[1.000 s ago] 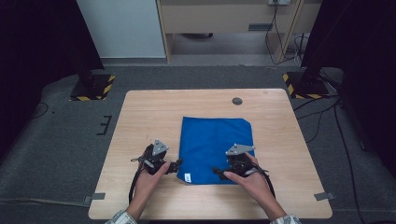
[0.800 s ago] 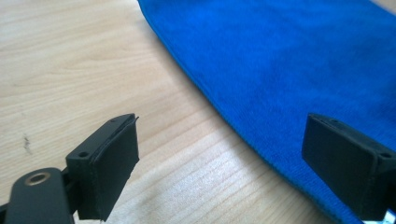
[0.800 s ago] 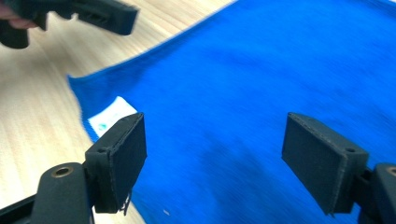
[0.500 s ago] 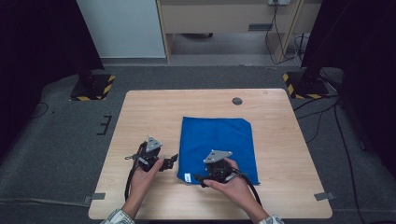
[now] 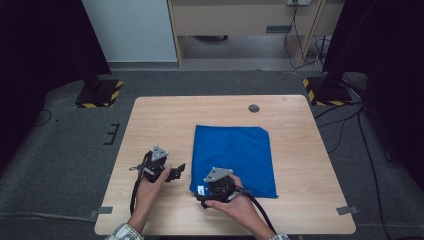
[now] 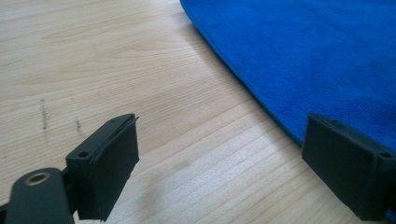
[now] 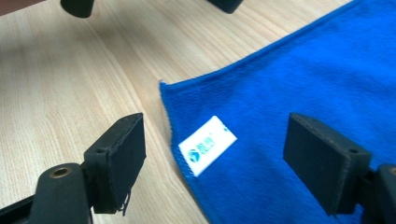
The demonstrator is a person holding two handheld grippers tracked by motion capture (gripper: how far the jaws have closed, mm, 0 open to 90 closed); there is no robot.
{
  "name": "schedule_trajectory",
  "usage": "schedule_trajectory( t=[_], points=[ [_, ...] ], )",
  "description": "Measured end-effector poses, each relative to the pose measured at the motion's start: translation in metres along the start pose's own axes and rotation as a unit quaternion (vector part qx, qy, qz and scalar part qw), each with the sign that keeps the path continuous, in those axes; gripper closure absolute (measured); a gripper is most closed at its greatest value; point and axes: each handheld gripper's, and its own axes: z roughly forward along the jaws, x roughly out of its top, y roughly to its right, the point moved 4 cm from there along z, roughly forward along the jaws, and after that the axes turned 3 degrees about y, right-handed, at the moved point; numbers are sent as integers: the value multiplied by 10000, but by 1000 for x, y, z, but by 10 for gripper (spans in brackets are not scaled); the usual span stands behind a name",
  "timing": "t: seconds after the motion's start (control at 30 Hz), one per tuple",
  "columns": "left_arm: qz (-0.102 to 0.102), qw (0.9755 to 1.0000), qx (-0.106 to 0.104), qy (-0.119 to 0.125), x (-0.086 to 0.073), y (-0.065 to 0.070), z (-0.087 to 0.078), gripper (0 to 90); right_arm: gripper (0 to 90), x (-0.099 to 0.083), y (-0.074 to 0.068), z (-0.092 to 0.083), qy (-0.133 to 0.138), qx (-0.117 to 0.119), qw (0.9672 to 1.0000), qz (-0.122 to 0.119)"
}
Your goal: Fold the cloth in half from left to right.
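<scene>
Cloth: blue microfibre cloth (image 5: pixel 235 157) flat at desk (image 5: pixel 160 120) centre, white label (image 7: pixel 207 145) at 7 o'clock corner.
Left hand-held gripper (image 6: pixel 224 168): wide, empty, just beside cloth's 9 o'clock edge.
Right hand-held gripper (image 7: pixel 215 161): wide, just been opening, over labelled corner, not pressing.

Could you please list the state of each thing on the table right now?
Blue cloth: flat on the table, folded, white label face up at its near corner.
Left tongs: open, beside the cloth's edge.
Right tongs: open over the label corner, gripping nothing yet.
</scene>
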Motion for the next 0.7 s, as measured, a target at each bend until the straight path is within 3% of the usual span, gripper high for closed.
schedule_trajectory(
  t=[0.4,0.7],
  points=[
    [-74,9999,72,89,1,-4,-3,104,279,-2,-19,14,-57,-4,9997,-229],
    [-157,9998,-18,113,1,-4,-2,105,436,6,-20,25,33,-74,9996,-270]
  ],
)
